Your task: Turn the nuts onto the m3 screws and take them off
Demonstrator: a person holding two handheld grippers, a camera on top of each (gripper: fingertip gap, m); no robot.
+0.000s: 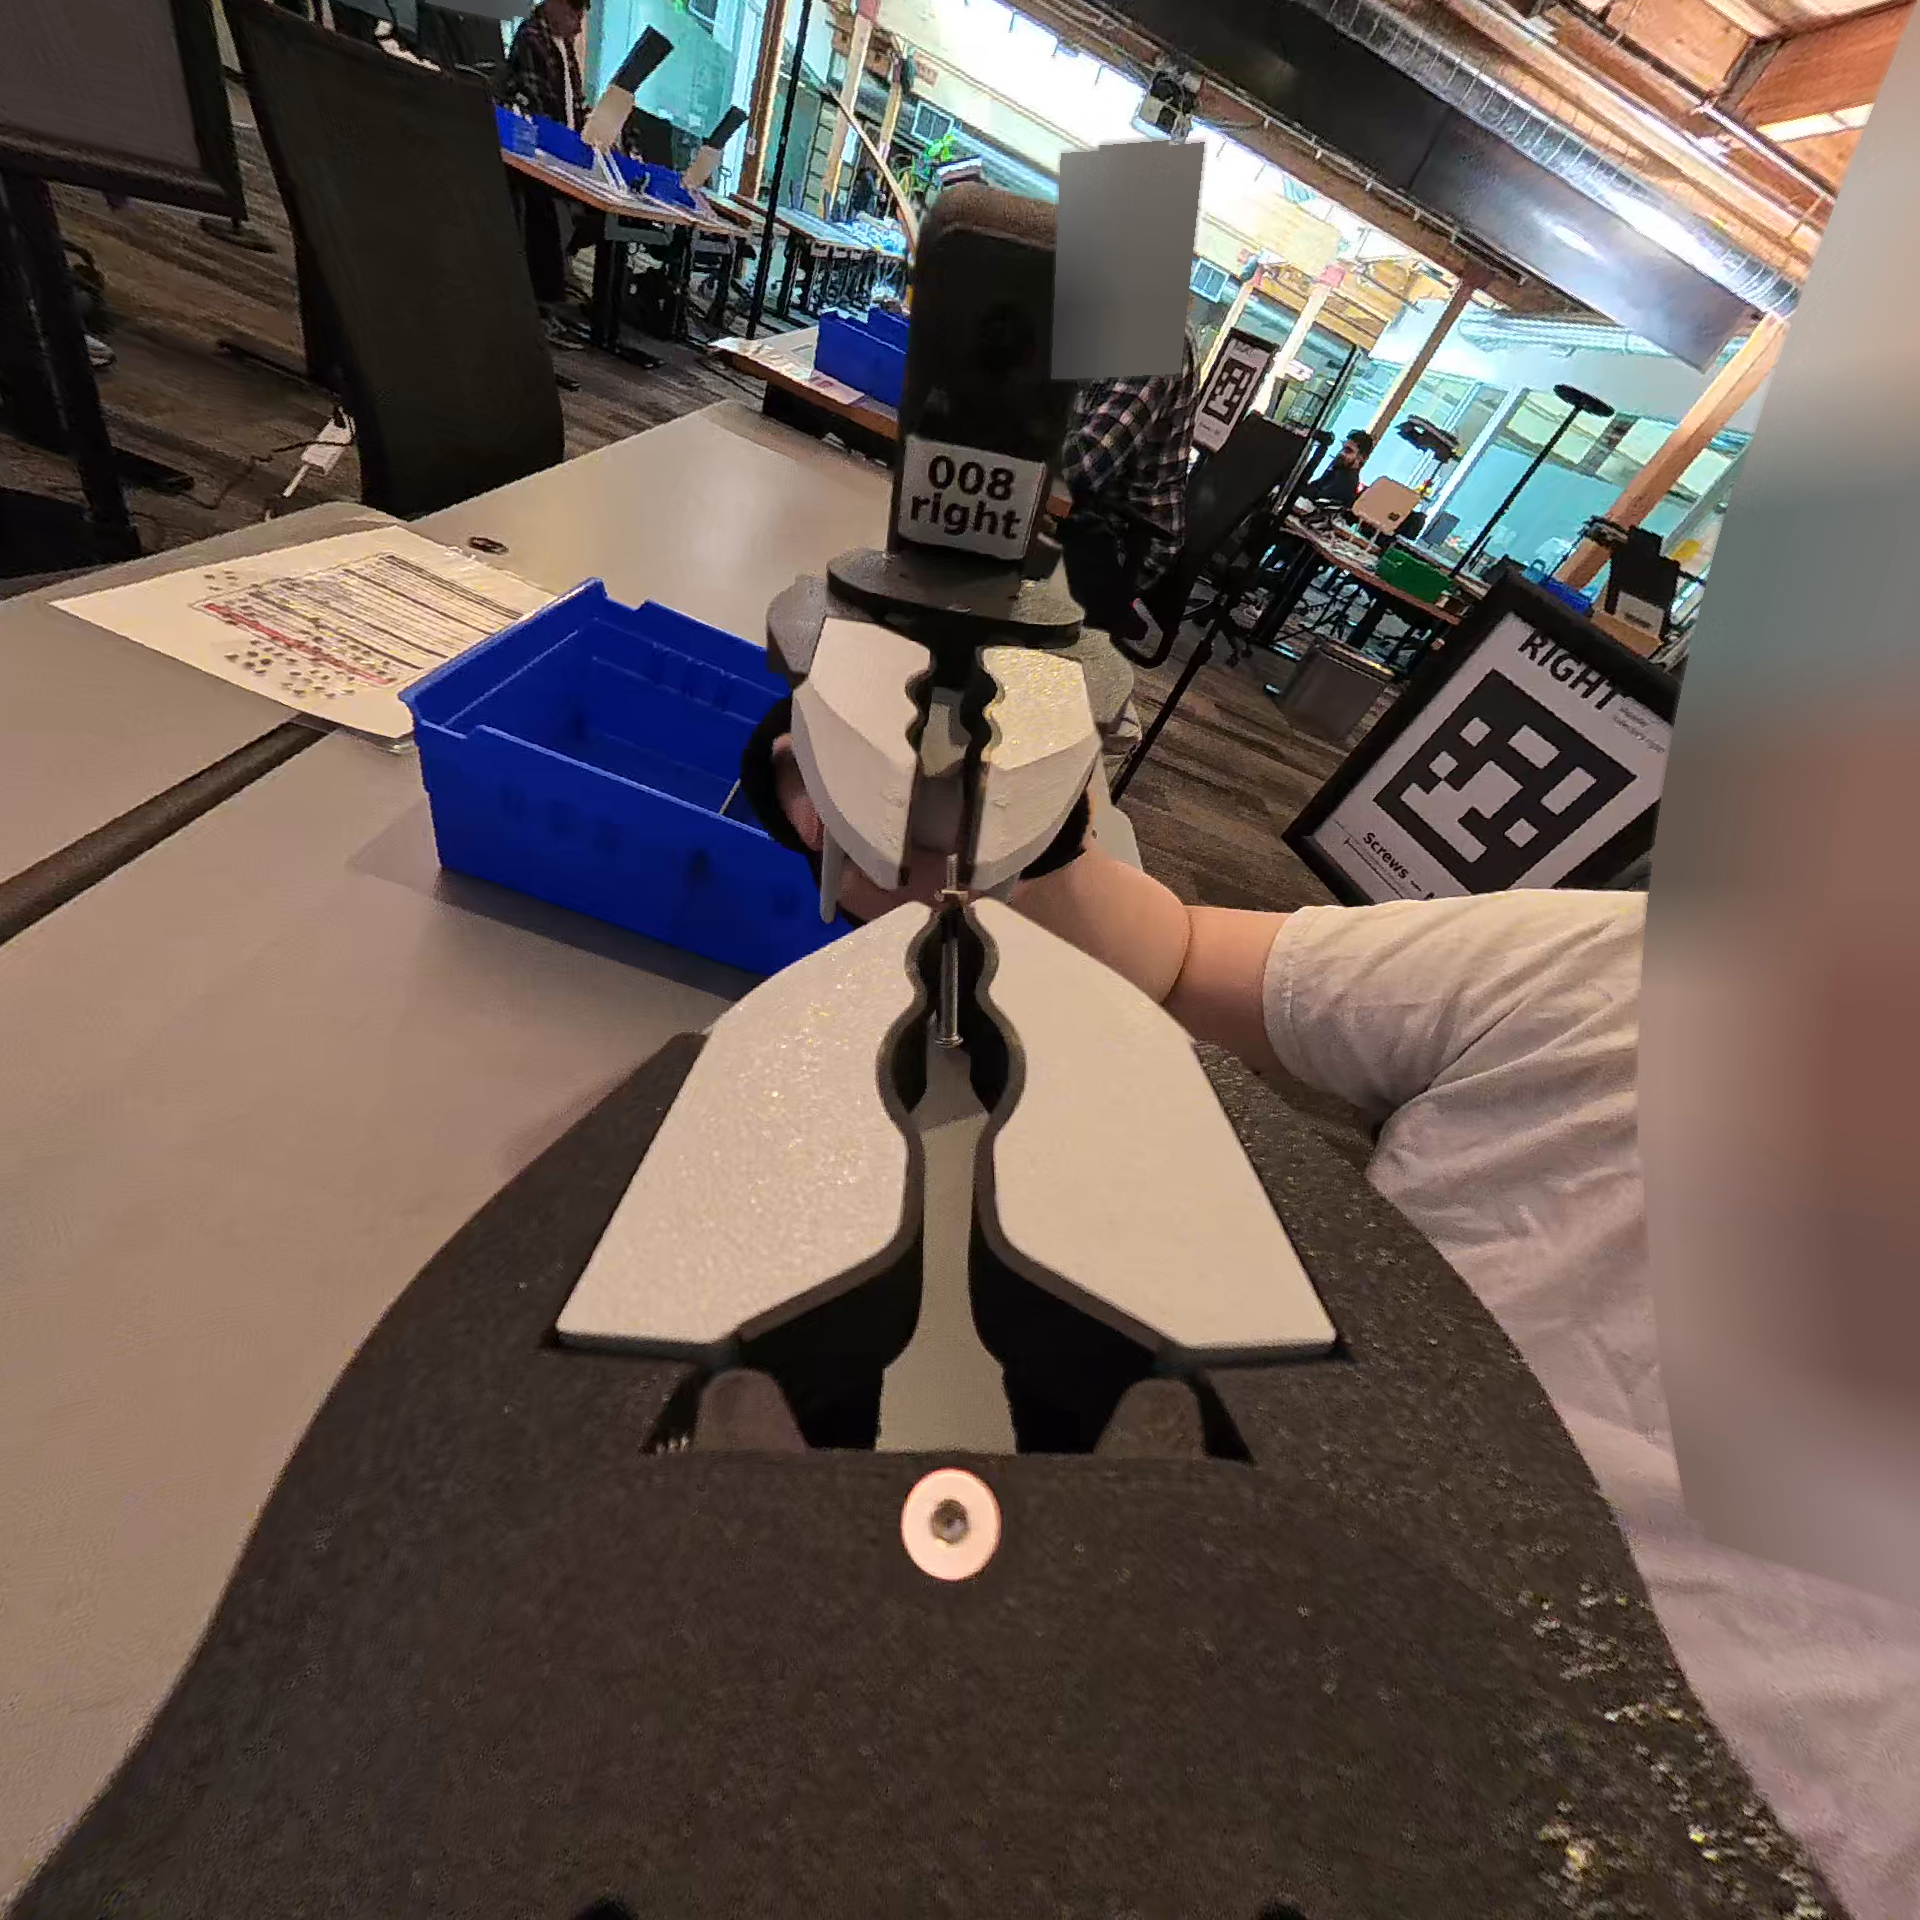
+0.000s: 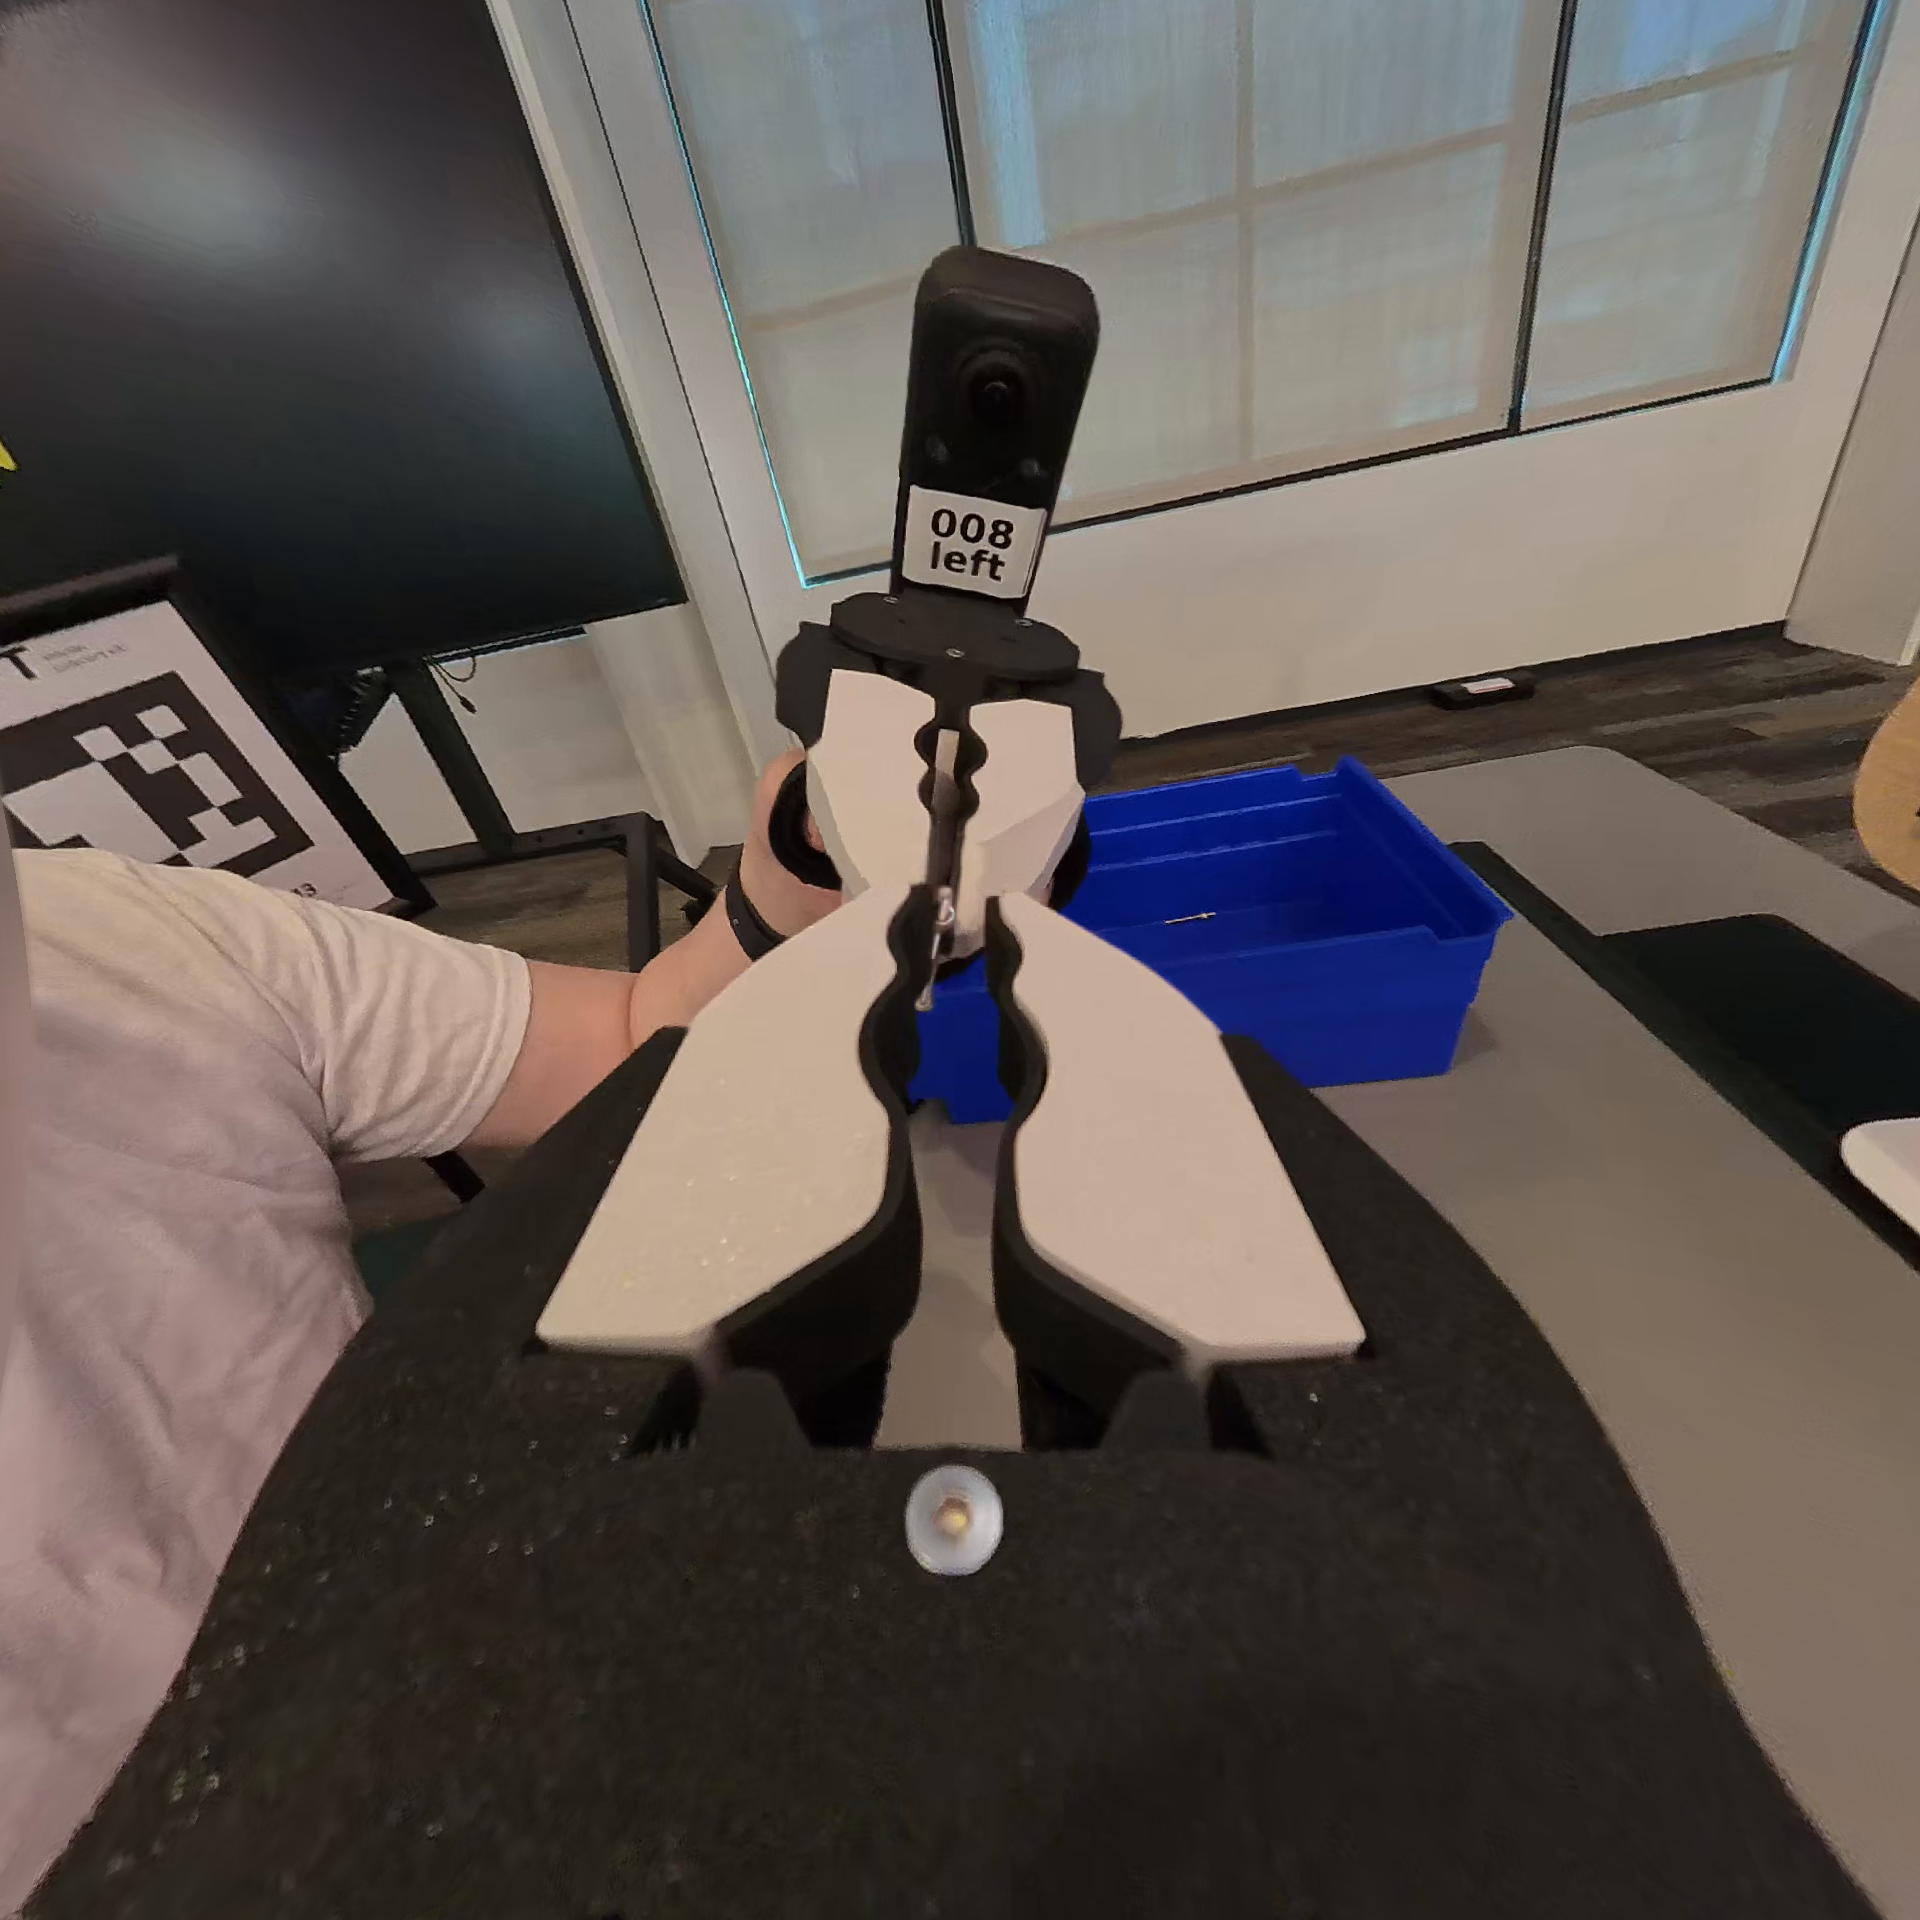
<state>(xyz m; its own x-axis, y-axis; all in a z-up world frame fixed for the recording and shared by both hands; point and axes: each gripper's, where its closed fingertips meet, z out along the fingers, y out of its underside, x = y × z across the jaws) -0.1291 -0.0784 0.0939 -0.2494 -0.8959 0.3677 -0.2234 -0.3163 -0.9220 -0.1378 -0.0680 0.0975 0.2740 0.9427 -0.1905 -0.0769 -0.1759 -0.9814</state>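
My left gripper (image 1: 951,912) is shut on a thin m3 screw (image 1: 949,977) that lies lengthwise between its white fingers, and a small nut (image 1: 951,896) sits on the screw just past the tips. My right gripper (image 2: 956,902) faces it tip to tip, held above the table. Its jaws stand a narrow gap apart around the screw (image 2: 932,961) and nut (image 2: 944,914), and the screw lies against its left finger. The right gripper (image 1: 938,868) shows head-on in the left wrist view, and the left gripper (image 2: 940,888) in the right wrist view.
A blue bin (image 1: 582,800) stands on the grey table (image 1: 208,1091) behind the grippers, with a loose screw (image 2: 1190,918) inside it (image 2: 1299,997). A printed sheet (image 1: 312,623) with small parts lies far left. A marker board (image 1: 1507,790) stands off the table. The person's arm (image 1: 1351,997) is at the right. Only a small space, under 4 cm, lies between the two pairs of fingers.
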